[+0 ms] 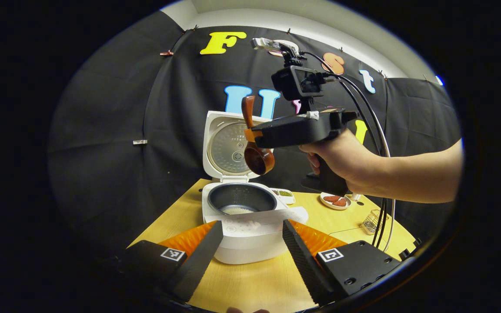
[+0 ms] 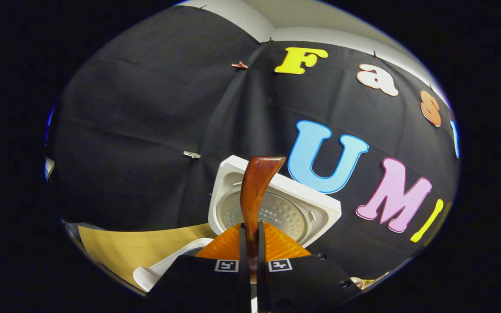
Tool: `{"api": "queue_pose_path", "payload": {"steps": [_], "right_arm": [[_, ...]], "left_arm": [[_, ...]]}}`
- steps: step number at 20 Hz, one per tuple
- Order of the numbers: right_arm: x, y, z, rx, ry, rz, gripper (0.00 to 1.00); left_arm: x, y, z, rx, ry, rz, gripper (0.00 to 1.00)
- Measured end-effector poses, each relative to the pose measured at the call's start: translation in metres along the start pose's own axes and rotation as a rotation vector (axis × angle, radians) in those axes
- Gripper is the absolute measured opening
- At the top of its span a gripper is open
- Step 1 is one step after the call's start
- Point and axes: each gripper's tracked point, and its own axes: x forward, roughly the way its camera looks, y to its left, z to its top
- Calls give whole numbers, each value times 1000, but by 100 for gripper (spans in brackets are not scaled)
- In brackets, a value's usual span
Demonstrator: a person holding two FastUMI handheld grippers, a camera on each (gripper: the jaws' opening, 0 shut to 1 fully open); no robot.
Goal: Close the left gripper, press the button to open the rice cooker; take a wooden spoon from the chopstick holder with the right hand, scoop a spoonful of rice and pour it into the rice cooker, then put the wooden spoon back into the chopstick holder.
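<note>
wooden spoon betw right tongs

Spoon above open cooker

I see a staged recording booth: black cloth wall behind the rice cooker, which stands on a wooden table

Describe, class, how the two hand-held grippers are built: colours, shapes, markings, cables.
The left gripper has black ribbed fingers, orange backing and square black-and-white tags on black blocks. The right gripper is a black pistol-shaped body with orange at the tips, a black camera on top and black and white cables trailing down. The forearm is bare.
</note>
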Motion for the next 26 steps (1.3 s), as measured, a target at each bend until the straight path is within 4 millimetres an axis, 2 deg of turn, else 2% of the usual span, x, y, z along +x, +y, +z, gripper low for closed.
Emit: {"api": "queue_pose_path", "payload": {"steps": [2,5,10,13,18,19,20,23,26], "right_arm": [[-2,0,-4,-11,7,2,10],[-2,-10,-10,139,23,-21,10],[-3,-36,-35,521,102,-83,10],[-12,-52,-45,752,128,-126,10],[-48,-96,-42,970,77,-182,10],[-57,-105,-43,1013,67,-189,14],[-69,-116,-45,1053,53,-201,10],[-109,-154,-53,1133,9,-254,10],[-157,-196,-74,1137,-11,-332,10]], "left_arm": [[-2,1,0,0,-4,4,95],[-4,0,1,4,-5,8,95],[-14,-3,3,17,-16,15,95],[-20,-6,4,27,-19,18,95],[-30,-19,8,39,-24,8,95],[-31,-23,10,39,-25,6,95],[-31,-25,11,37,-26,5,95],[-32,-33,17,42,-32,7,95],[-32,-43,24,71,-40,2,95]]}}
